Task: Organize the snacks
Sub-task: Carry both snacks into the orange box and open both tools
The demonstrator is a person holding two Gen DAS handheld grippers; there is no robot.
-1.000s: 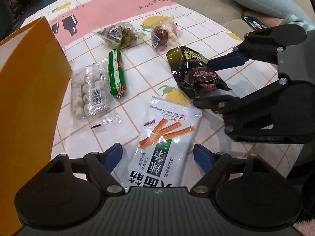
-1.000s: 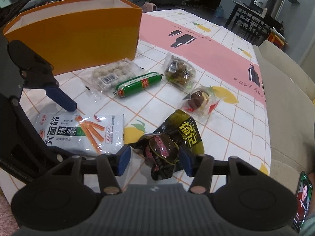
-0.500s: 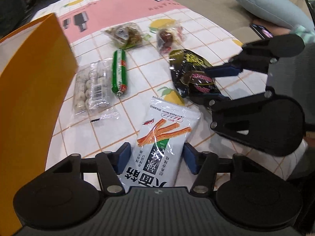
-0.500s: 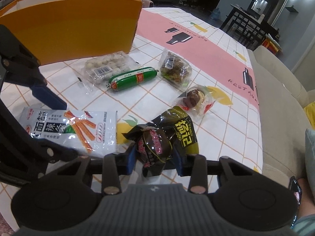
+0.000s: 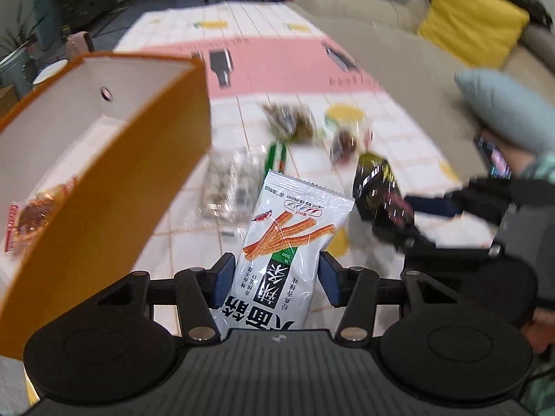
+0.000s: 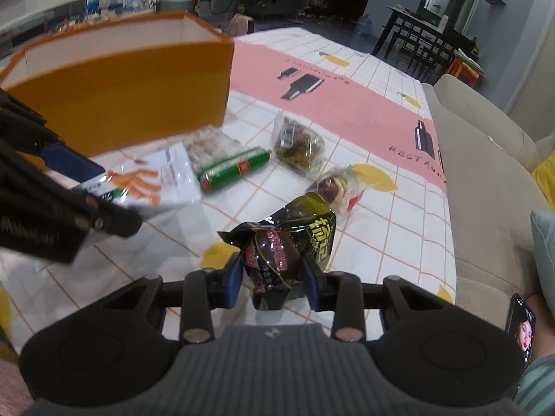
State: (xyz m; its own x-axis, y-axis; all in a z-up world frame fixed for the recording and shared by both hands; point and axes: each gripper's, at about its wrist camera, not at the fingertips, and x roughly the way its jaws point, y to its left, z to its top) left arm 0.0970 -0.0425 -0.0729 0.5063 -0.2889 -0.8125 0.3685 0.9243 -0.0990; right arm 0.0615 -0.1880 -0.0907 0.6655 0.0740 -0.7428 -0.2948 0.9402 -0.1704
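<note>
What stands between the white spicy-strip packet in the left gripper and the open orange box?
Nothing visible. The white packet is clamped in the left gripper, lifted off the tablecloth; the orange box sits just to its left, top open, one snack already inside.

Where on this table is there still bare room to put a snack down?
The pink band of the tablecloth beyond the snacks lies bare, and so do the white squares toward the sofa. It is crowded beside the orange box: a clear pack, a green sausage, and two small bags lie close together.
</note>
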